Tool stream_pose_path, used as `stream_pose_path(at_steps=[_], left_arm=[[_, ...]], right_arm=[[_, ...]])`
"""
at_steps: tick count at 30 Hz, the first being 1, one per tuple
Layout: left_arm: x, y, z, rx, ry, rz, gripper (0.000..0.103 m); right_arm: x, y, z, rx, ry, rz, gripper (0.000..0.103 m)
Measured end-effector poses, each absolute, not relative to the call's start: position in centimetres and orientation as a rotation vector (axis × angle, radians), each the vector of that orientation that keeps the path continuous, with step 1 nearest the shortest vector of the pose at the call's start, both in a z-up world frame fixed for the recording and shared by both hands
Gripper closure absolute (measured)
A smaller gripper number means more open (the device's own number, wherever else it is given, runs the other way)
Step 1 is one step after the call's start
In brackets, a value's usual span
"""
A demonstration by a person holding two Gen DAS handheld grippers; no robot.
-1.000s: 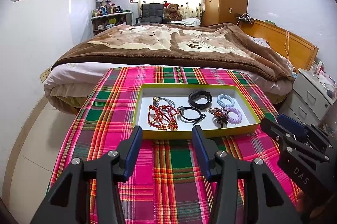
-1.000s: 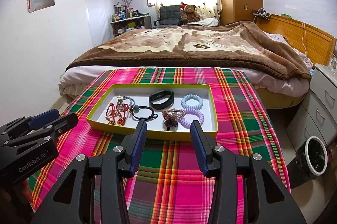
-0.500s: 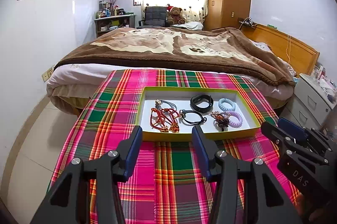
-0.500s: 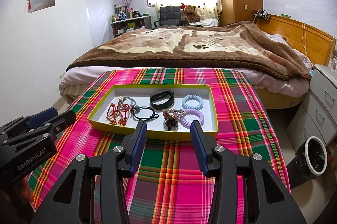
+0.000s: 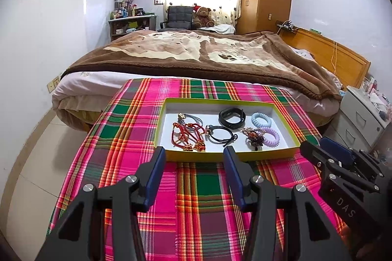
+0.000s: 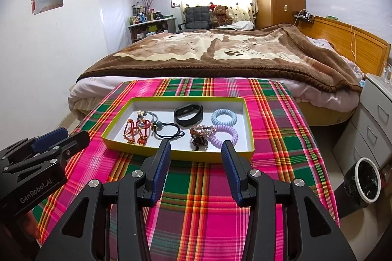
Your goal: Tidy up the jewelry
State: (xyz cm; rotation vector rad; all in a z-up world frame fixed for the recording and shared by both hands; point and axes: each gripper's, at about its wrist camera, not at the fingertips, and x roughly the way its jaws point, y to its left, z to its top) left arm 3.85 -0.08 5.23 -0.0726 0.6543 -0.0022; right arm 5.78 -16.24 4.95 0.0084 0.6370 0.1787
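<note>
Bedroom daylight falls through a patterned curtain onto a plaid cloth [image 6: 196, 199] spread over a low table at the foot of a bed [image 6: 220, 52], where a shallow tray with a yellow-green rim [image 6: 176, 153] holds the jewelry to be organized. Every piece in view lies inside the tray, none on the cloth around it, an arrangement that would fit either a sorted tray or one awaiting sorting. Counted from the right wrist view: one red knotted cord bracelet [image 6: 133, 131] at the tray's left end, one grey hair tie with a gold charm [image 6: 149, 115] just behind it, one black elastic tie with a bead [image 6: 169, 131], one black fitness band [image 6: 188, 115] standing on edge toward the back, one beaded brown bracelet [image 6: 199, 137], and two coil ties, one pale blue [image 6: 224, 116] and one lilac [image 6: 224, 134], side by side at the right. Both tools hang short of the tray's near wall, likely held back to keep all of it in sight: the left gripper [image 5: 193, 155] and right gripper [image 6: 194, 147] each have their fingers spread wide with nothing between them.
</note>
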Motion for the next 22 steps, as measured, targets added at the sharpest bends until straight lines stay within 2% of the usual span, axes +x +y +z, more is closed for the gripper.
stream_pose_path(at_steps=[22], left_arm=[[3.88, 0.05, 4.77, -0.086, 0.664, 0.007, 0.052]], right_arm=[[5.91, -16.36, 4.72, 0.008, 0.642, 0.180, 0.059]])
